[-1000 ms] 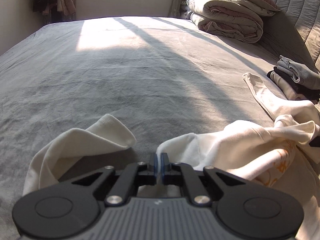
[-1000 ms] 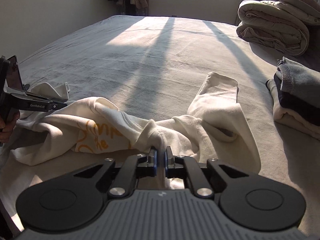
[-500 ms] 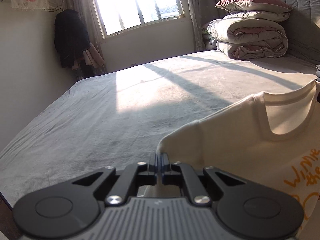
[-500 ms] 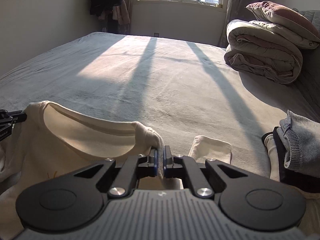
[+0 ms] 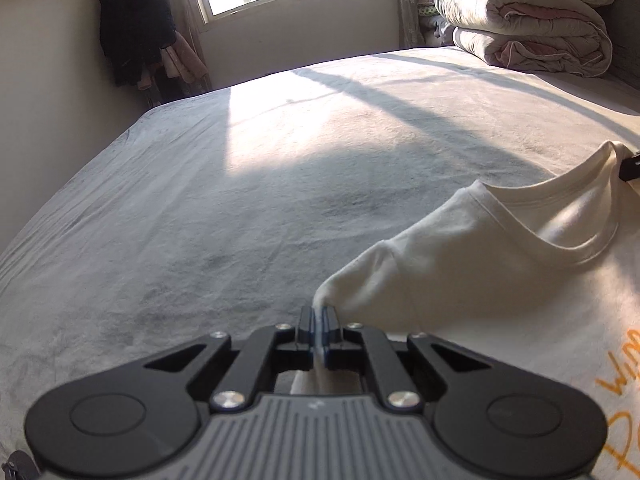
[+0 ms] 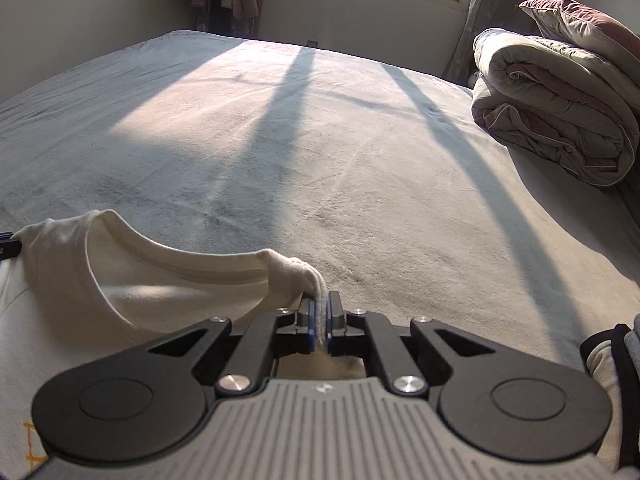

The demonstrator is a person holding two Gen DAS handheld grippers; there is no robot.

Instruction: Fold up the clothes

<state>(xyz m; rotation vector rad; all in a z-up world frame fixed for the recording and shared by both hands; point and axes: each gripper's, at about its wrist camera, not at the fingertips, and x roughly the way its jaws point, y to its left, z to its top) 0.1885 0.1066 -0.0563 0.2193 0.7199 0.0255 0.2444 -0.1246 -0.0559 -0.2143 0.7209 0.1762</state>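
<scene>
A cream T-shirt (image 5: 500, 264) with orange lettering hangs stretched between my two grippers above the grey bed (image 5: 240, 184). My left gripper (image 5: 319, 316) is shut on one shoulder of it. My right gripper (image 6: 319, 312) is shut on the other shoulder, and the shirt (image 6: 140, 280) spreads to its left with the neckline sagging between. The tip of the right gripper shows at the right edge of the left wrist view (image 5: 631, 168). The tip of the left gripper shows at the left edge of the right wrist view (image 6: 8, 245).
Folded quilts (image 6: 560, 100) with a pillow on top lie at the bed's far right, also in the left wrist view (image 5: 532, 36). A stack of folded clothes (image 6: 616, 360) sits at the near right. Dark clothes (image 5: 136, 44) hang in the far left corner by the window.
Both grippers have lifted the shirt off the bed from a crumpled heap and pulled it taut by the shoulders. Over the last half second they have tipped slightly lower.
</scene>
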